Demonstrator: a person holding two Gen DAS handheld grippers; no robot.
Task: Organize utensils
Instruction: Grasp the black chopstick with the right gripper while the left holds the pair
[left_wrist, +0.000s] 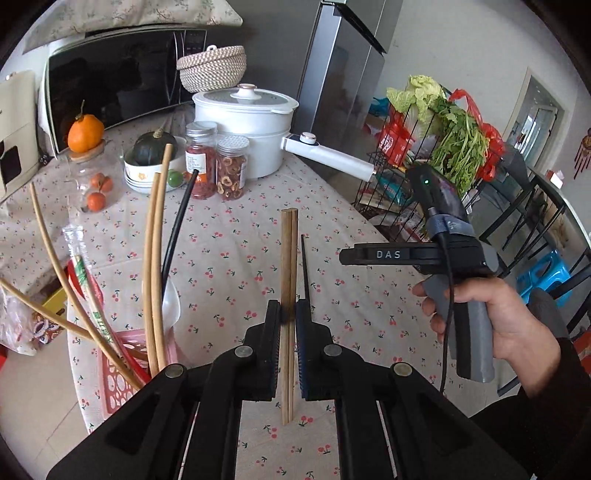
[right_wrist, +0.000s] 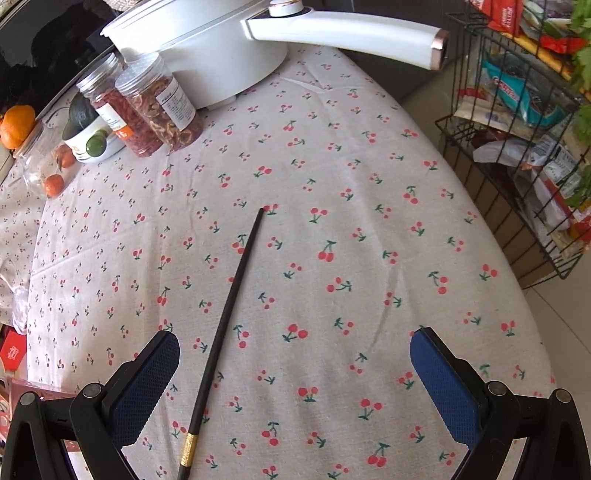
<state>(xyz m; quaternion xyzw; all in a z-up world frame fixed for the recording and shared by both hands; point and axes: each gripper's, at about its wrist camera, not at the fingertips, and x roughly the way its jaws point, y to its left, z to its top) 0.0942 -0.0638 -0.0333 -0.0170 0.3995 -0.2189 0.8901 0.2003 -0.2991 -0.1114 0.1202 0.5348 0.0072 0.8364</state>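
In the left wrist view my left gripper (left_wrist: 289, 308) is shut on a pair of wooden chopsticks (left_wrist: 289, 251), held upright above the cherry-print tablecloth (left_wrist: 229, 236). A pink basket (left_wrist: 118, 376) at the lower left holds several long chopsticks, a white spoon (left_wrist: 170, 302) and a black stick. A single black chopstick (right_wrist: 229, 310) with a gold band lies on the cloth. My right gripper (right_wrist: 293, 338) hangs open over it, the chopstick nearer its left pad. A hand holds that right gripper (left_wrist: 347, 256) to the right of the left one.
A white pot (left_wrist: 245, 122) with a long handle (right_wrist: 343, 33) stands at the back, with two jars (left_wrist: 218, 162), a bowl of squash (left_wrist: 151, 166) and a microwave (left_wrist: 118, 77) beside it. A wire rack (right_wrist: 517, 147) of packets and greens stands past the table's right edge.
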